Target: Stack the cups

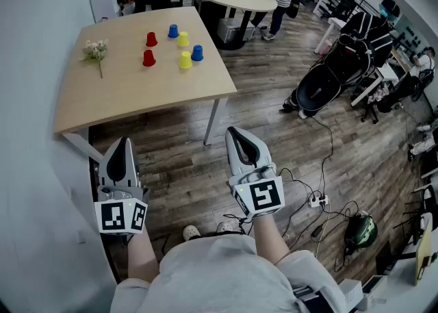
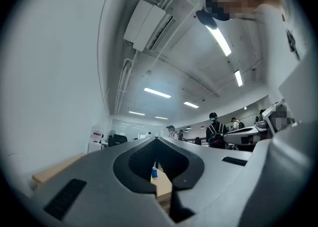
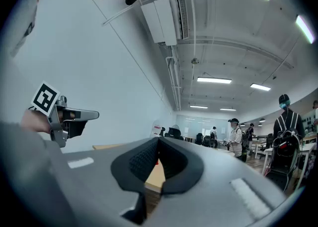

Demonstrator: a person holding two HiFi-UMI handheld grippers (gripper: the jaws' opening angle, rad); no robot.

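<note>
The left hand-held gripper point(image 1: 124, 142) and the right hand-held gripper point(image 1: 233, 130) were held side by side over the wood floor point(image 1: 274, 133), short of the table point(image 1: 130, 99) and well apart from everything on it. Both were pointed roughly level toward the table. In the left gripper view, the left hand-held gripper point(image 2: 156, 139) was seen with its jaws closed tip to tip and nothing gripped between them; through the gap below the tips a blue cup point(image 2: 154, 173) and a strip of the table point(image 2: 164, 187) were visible far off. In the right gripper view, the right hand-held gripper point(image 3: 159, 139) was likewise seen fully closed and empty, with the table point(image 3: 155, 177) showing through its gap and the left hand-held gripper point(image 3: 64, 116) visible to the side. Six cups were set upside down and unstacked on the far part of the table: two red cups point(image 1: 151, 39) point(image 1: 148, 58), two yellow cups point(image 1: 183, 39) point(image 1: 185, 60) and two blue cups point(image 1: 173, 31) point(image 1: 197, 53), each standing apart from the others. A flower sprig point(image 1: 96, 50) was laid near the table's left edge, apart from the cups.
</note>
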